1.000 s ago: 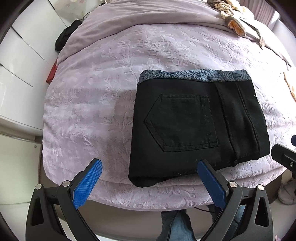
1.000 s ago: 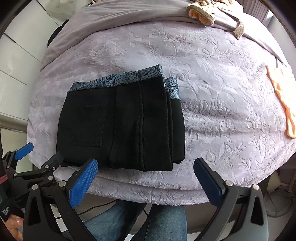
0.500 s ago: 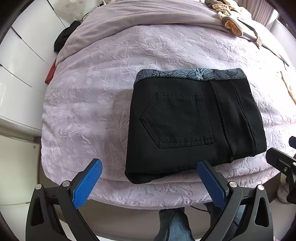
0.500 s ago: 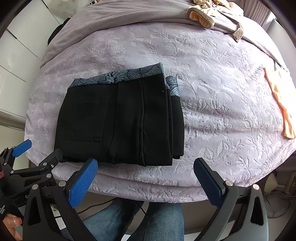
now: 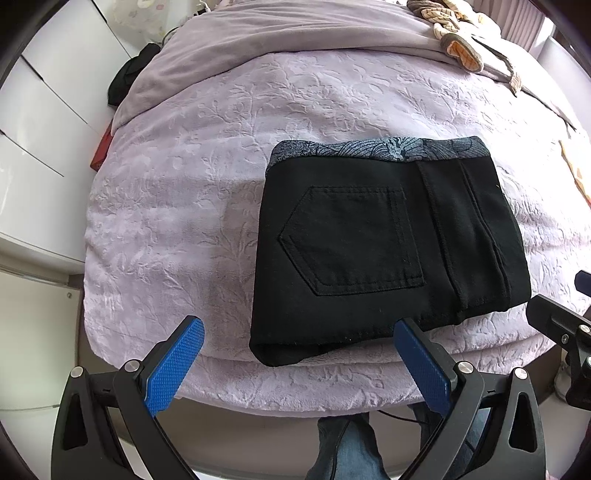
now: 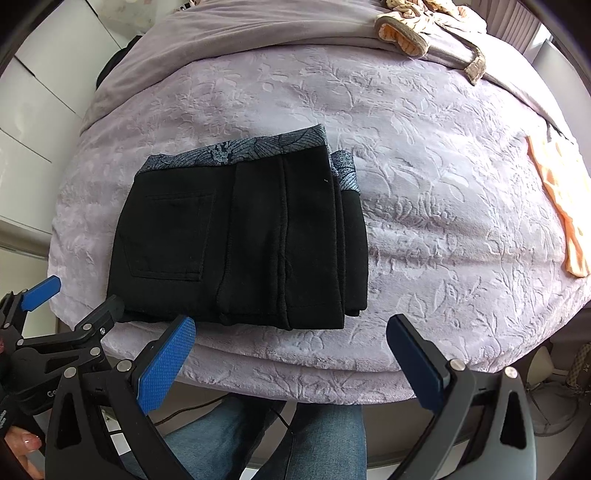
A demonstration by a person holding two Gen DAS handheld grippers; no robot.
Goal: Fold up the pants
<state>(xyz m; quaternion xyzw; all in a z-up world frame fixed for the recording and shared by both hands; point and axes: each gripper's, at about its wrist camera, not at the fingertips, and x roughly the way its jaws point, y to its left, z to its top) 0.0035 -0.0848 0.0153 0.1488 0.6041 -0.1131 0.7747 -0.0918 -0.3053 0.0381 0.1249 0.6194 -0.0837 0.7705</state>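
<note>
A bed with a pale lilac, leaf-embossed cover fills both views, its rounded near edge just beyond the tools and white cupboards along its left side. Nearest the cameras, the left gripper hangs in front of the bed edge with its blue pads spread wide and nothing between them. The right gripper is likewise released, pads far apart and empty. A person's jeans show below, between the arms.

Just past the left gripper, on the near part of the cover, lie the pants: black, folded into a compact, thick rectangle with a back pocket facing up and a patterned grey-blue waistband along the far side. Their near corner sits just ahead of the left gripper, slightly right of its centre. In the right wrist view the pants lie ahead and to the left of the right gripper, not touching it. Stacked layers show along their right edge, with a little waistband peeking out there.

The folding looks essentially done: the bundle is neat and neither tool holds it. What could remain is at most a small tidy of that offset right edge.

Farther on, an orange cloth lies well apart on the right, and striped clothing rests at the far end.
</note>
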